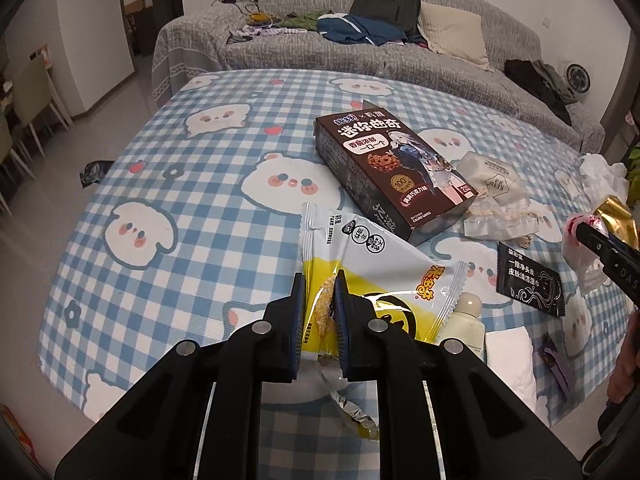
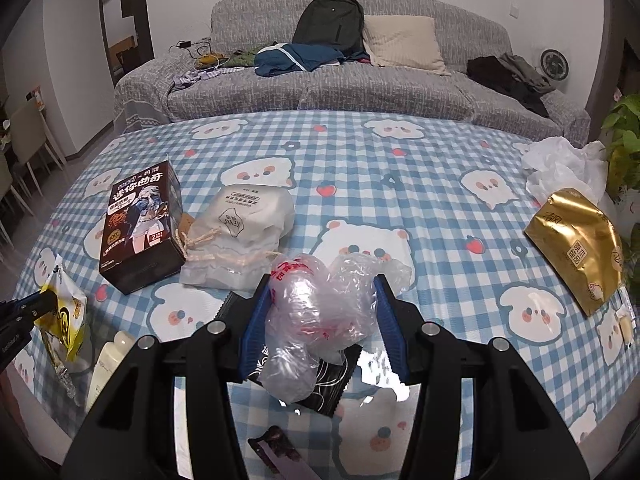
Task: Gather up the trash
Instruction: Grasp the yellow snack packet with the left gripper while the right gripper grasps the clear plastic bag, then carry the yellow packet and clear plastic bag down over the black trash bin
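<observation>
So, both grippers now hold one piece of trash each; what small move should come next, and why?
Probably lift both clear of the table. The left gripper is shut on the yellow snack wrapper, the right gripper on the crumpled clear plastic bag. No bin is in view.

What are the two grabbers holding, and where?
Left tool pinches the yellow snack wrapper at its middle. Right tool squeezes the crumpled clear plastic bag around its sides.

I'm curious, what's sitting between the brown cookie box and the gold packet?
In the right wrist view: the whitish drawstring pouch beside the box, then bare checkered cloth to the packet.
</observation>
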